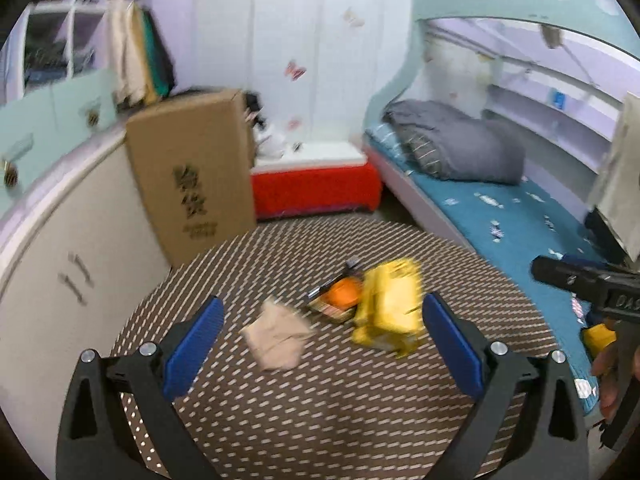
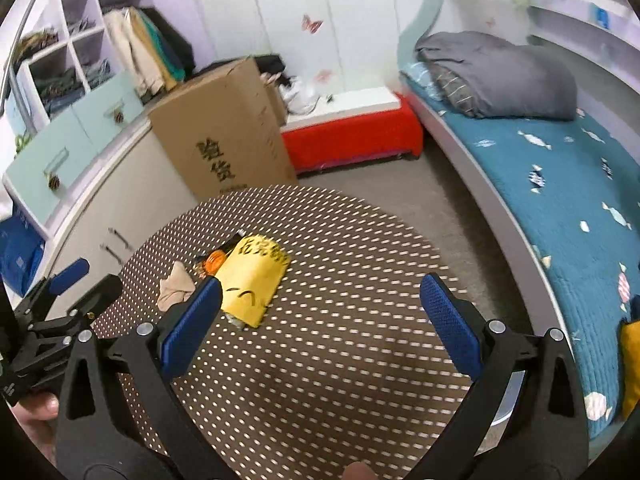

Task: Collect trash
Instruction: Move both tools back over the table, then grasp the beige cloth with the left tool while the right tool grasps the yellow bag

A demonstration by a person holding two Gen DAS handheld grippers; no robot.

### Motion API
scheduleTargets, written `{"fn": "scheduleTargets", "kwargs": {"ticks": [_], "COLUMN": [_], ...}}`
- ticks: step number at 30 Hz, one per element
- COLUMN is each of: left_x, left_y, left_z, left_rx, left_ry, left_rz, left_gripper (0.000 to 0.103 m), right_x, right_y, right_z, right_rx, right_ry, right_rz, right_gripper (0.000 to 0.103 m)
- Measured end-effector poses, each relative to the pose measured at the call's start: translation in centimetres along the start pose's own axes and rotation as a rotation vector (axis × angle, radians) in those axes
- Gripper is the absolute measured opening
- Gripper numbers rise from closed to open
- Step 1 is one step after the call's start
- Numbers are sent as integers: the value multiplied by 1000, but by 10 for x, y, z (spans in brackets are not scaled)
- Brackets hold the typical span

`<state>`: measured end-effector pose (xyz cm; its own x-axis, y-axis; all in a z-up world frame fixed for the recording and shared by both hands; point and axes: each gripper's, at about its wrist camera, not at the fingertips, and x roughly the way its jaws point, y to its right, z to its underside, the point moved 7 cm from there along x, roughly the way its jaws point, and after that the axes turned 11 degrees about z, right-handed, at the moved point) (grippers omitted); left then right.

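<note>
The left gripper (image 1: 323, 338) and right gripper (image 2: 321, 324) hung over the table (image 2: 340, 380), jaws wide apart and empty. Ahead: a yellow packet (image 1: 390, 312), an orange wrapper (image 1: 340, 296) at its ten o'clock, and crumpled paper (image 1: 276, 334) at its nine o'clock.
</note>
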<state>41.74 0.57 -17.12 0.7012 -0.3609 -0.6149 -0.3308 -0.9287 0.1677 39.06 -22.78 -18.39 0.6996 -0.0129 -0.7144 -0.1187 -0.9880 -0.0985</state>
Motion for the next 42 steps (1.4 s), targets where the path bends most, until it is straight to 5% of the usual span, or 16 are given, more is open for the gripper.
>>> {"fn": "scheduleTargets", "kwargs": {"ticks": [6, 19, 20, 22, 23, 25, 27, 42], "left_x": [27, 94, 97, 101, 101, 99, 97, 51], "left_y": [-51, -73, -73, -69, -65, -58, -53, -21], "left_z": [26, 45, 47, 49, 49, 48, 49, 77], "left_rx": [-69, -35, -47, -39, -30, -17, -16, -96], "left_ry": [-73, -208, -215, -223, -218, -215, -218, -167], "left_rz": [-31, -108, -96, -84, -67, -49, -33, 36], "left_gripper": [97, 97, 96, 75, 70, 42, 31, 25], "right_x": [40, 110, 113, 117, 118, 115, 110, 53], "right_y": [-37, -89, -91, -94, -91, -86, -78, 22], "right_z": [8, 27, 28, 32, 33, 35, 36, 51], "right_rx": [-42, -60, -60, -66, -67, -44, -25, 92], "right_ry": [-77, -176, -176, -171, -172, -164, -162, -105], "right_rz": [-11, -43, -42, -55, -46, -67, -87, -90], "right_gripper": [97, 97, 91, 63, 56, 47, 43, 41]}}
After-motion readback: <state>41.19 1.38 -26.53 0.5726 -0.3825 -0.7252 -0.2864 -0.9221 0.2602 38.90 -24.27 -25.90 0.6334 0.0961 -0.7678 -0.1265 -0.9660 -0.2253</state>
